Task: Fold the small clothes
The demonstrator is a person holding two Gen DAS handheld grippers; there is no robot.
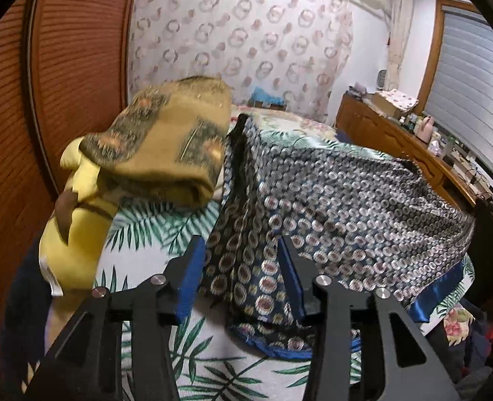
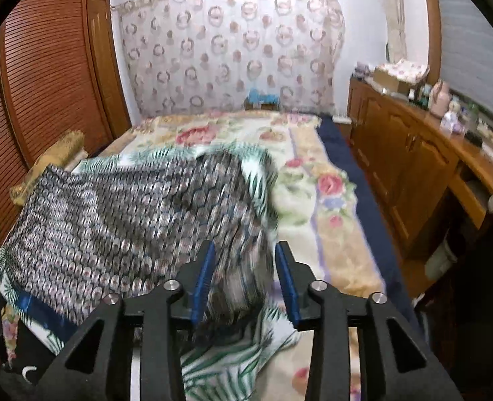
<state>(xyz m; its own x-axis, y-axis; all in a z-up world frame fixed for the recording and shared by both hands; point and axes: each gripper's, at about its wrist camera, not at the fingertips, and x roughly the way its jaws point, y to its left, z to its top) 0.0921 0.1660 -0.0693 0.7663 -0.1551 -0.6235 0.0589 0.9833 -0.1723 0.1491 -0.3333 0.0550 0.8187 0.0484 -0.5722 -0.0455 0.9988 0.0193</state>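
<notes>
A small dark garment with a pattern of pale circles (image 1: 330, 207) lies spread on a palm-leaf sheet (image 1: 153, 220) on the bed, its left part raised in a fold. It also shows in the right wrist view (image 2: 119, 220). My left gripper (image 1: 241, 250) is open with the garment's near left edge between its blue pads (image 1: 193, 267). My right gripper (image 2: 243, 254) is open with the garment's near right corner between its fingers (image 2: 285, 267). Whether either pad touches the cloth I cannot tell.
A folded mustard patterned cloth (image 1: 166, 140) rests on a yellow plush toy (image 1: 76, 234) at the left. A floral blanket (image 2: 313, 173) covers the bed. A wooden wardrobe (image 2: 46, 67) stands left, a cluttered wooden dresser (image 2: 413, 153) right.
</notes>
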